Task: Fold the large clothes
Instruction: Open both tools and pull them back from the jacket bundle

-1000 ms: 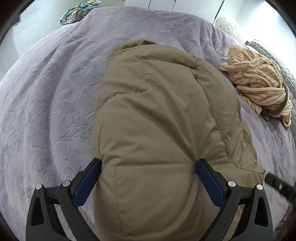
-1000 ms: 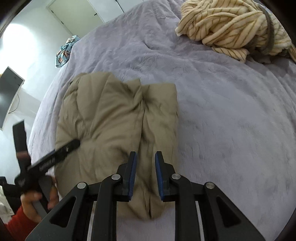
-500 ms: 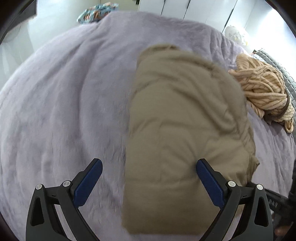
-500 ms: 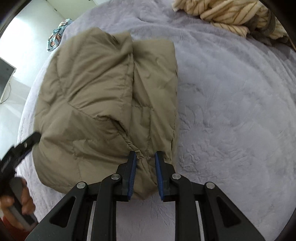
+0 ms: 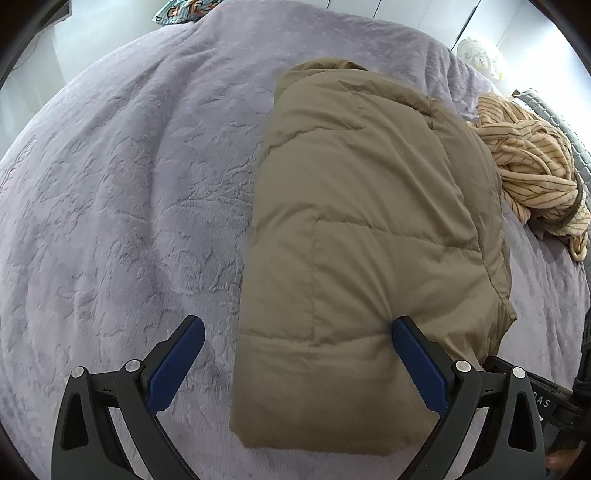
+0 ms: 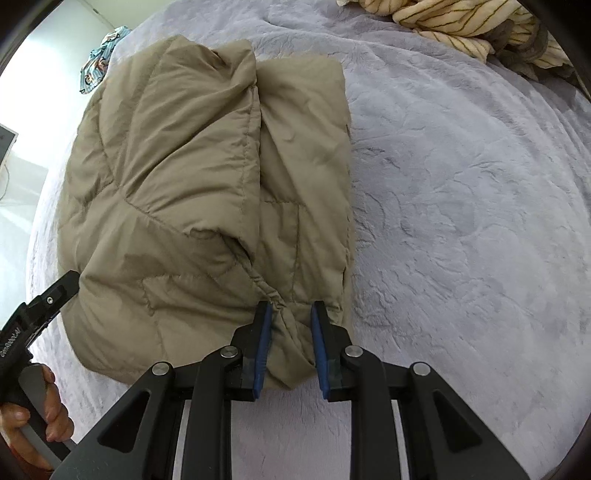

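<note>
A khaki padded jacket lies folded into a thick bundle on the lilac bedspread; it also shows in the right wrist view. My left gripper is open wide, its right finger touching the bundle's near end, its left finger over bare bedspread. My right gripper has its jaws nearly shut, with the jacket's near corner bunched between the blue pads. The left gripper shows at the left edge of the right wrist view.
A crumpled cream striped garment lies to the right of the jacket, also in the right wrist view. A patterned blue cloth sits at the bed's far edge. The bedspread spreads on both sides.
My left gripper has shifted left, so the jacket now sits under its right finger only. My right gripper has moved forward onto the jacket's near corner and its jaws have parted slightly.
</note>
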`<state>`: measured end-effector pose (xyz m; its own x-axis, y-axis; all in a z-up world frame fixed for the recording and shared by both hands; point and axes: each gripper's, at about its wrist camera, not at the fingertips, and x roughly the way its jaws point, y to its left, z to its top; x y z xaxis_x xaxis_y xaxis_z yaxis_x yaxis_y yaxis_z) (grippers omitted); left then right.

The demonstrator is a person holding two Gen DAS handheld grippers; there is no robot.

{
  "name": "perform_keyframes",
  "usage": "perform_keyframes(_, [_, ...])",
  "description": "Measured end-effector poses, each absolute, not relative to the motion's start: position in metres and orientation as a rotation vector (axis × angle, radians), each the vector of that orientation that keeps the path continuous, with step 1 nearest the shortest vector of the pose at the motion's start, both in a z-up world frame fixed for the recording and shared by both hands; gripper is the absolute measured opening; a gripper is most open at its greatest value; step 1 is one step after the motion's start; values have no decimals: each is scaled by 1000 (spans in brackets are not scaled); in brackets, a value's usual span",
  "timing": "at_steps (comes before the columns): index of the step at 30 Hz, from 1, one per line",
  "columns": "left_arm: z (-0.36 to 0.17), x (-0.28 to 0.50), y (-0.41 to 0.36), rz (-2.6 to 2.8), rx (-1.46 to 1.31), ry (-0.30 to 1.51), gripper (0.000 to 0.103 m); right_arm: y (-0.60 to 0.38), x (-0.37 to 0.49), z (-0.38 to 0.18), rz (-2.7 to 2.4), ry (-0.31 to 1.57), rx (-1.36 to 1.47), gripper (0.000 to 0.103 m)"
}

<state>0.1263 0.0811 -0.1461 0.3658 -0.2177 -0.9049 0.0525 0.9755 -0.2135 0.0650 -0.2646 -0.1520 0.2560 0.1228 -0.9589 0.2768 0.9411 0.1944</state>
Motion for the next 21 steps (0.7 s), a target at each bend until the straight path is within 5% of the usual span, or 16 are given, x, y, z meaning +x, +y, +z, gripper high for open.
perform_keyframes(5, [-137,122,82,-188,-171,1215,102,-253,56,-131,-109,1319,325,37])
perform_keyframes(21, [-85,70,97,-305,-111,1185,102,-231,6,-82,-144,1311,432,43])
